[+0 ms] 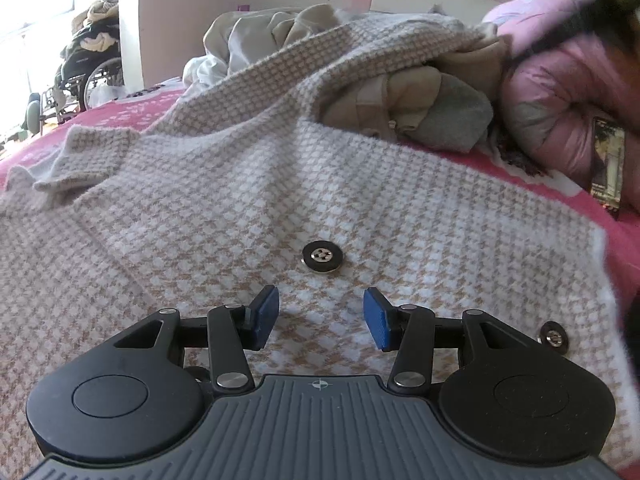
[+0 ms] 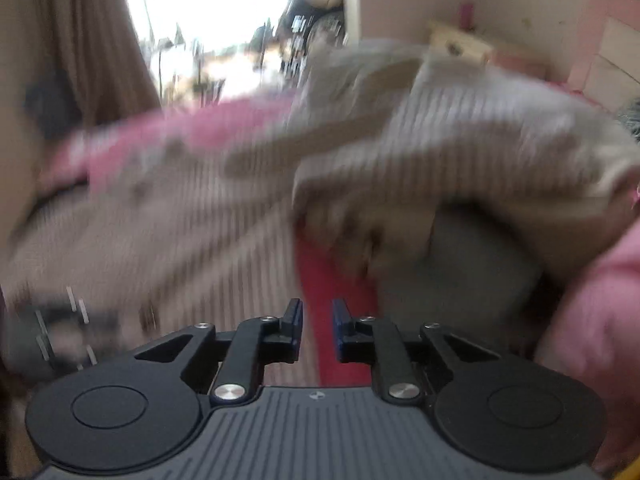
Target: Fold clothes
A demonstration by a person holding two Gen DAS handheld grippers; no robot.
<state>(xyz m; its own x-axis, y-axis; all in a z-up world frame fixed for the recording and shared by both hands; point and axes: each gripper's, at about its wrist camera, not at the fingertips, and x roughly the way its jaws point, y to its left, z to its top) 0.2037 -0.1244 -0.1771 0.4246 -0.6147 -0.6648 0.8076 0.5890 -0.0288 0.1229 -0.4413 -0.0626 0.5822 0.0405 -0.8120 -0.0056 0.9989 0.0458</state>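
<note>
Left gripper [image 1: 320,318] hovered low over a checked cardigan [image 1: 240,208] spread on the pink bedcover [image 1: 132,116], blue pads [image 1: 266,316] spread apart with nothing between them. A dark button [image 1: 322,256] lay just ahead of the gap between the fingertips; a second button [image 1: 554,338] sat to the right, near the cardigan's right edge. That edge ran close along the gripper's right side, with pink bedcover showing beyond it. Ahead and left, a folded-over cuff or corner [image 1: 92,156] stood up from the cloth; flat cloth lay open in front and to the left. Farther ahead, one part of the cardigan rose over a heap of beige clothes [image 1: 404,108], and a pink padded jacket [image 1: 560,112] crowded the far right. Right wrist view was badly blurred. Right gripper [image 2: 318,330] had its jaws parted by a narrow gap, nothing gripped. Directly ahead of that gap showed a red strip of bedcover [image 2: 332,300], with the cardigan's edge just left of it and a grey garment [image 2: 472,264] to the right. Pale cloth rose ahead and right; finer detail could not be made out. A bright window [image 2: 224,4] lay far ahead.
</note>
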